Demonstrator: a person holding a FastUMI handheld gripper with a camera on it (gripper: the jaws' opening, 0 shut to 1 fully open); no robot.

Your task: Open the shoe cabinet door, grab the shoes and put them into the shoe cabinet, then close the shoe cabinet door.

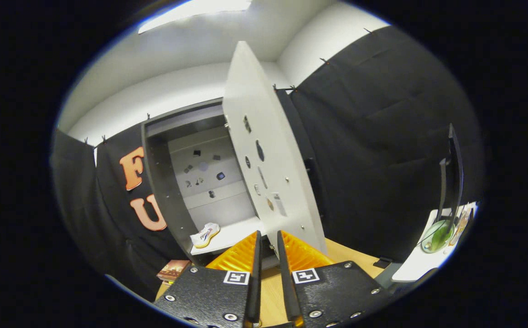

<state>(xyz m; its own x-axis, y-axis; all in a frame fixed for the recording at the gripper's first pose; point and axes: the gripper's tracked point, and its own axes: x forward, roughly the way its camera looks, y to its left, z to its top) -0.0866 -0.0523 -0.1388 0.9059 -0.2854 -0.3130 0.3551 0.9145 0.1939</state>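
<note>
A: Going left to right. A small book or box [173, 269] lies on the table [337, 255] beside the cabinet's base. The shoe cabinet [163, 191] stands open, and one shoe [205, 235] sits on its bottom shelf [232, 234], near the front left corner.

B: And the door?

A: The door [268, 159] is swung out towards the camera, nearly edge-on. Its lower edge comes down just ahead of the gripper [268, 241].

B: Fingers?

A: Narrowly apart, with a slim gap between them. The door's bottom corner lines up with that gap, but I cannot tell whether both fingers press on it.

B: Anything further right?

A: A white side surface [421, 266] with a green glass object [436, 236] and a dark upright stand [451, 182], well apart from the cabinet.

B: Which step, then?

A: My judgement: the shoe is stowed and closing the door is the step in hand. The next move calls for pushing the door's free edge leftward through its arc until it meets the cabinet frame, keeping contact low on the panel and clear of the shoe.
</note>
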